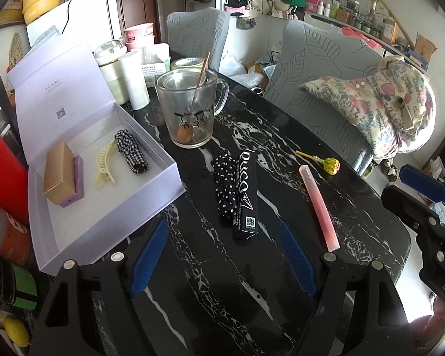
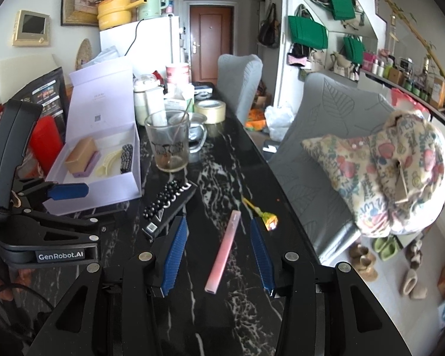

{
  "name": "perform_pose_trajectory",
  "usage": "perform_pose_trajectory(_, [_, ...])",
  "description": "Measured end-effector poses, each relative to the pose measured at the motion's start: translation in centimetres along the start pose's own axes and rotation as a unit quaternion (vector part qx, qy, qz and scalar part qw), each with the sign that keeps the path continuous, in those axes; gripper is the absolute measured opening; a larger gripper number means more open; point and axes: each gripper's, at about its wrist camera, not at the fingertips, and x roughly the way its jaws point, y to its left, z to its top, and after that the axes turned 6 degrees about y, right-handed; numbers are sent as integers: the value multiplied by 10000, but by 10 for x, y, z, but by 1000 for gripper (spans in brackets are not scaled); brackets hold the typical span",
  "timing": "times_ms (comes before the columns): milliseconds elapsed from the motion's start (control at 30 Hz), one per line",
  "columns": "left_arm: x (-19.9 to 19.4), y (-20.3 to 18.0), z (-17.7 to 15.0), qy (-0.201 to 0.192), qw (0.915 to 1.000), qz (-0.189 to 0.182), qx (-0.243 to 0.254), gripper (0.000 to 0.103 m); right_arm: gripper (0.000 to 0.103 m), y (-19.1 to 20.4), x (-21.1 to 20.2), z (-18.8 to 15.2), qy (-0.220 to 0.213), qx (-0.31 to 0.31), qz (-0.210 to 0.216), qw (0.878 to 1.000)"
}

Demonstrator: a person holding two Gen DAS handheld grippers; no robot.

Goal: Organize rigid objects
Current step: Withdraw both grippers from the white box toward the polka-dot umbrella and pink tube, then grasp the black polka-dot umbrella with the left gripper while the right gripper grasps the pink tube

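Note:
An open lilac box (image 1: 151,190) (image 2: 112,184) sits at the table's left; inside lie a tan case, a cream hair claw (image 1: 105,164) and a checked fabric piece. On the black marble table lie a black polka-dot item (image 1: 227,187), a black DUCO box (image 1: 245,195) (image 2: 175,204), a pink tube (image 1: 319,207) (image 2: 224,250) and a yellow lollipop (image 1: 329,164) (image 2: 268,218). My left gripper (image 1: 224,231) is open, just short of the DUCO box. My right gripper (image 2: 218,228) is open, with the pink tube between its fingers, untouched.
A glass mug (image 1: 190,109) (image 2: 170,142) with a spoon stands behind the objects. Bottles, cups and a tape roll (image 2: 209,111) crowd the far table. Grey chairs (image 1: 314,83) and a printed cushion (image 2: 385,172) line the right edge. Red and dark packages stand left of the box.

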Motion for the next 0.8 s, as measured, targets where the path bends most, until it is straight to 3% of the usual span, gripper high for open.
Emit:
perform_pose_trajectory(300, [27, -6, 0, 201, 9998, -39, 64, 78, 45, -14, 25, -9, 250, 87, 120, 9996])
perform_pose_trajectory(800, [56, 13, 1, 342, 9980, 463, -255, 78, 45, -30, 53, -8, 490, 169, 207, 9984])
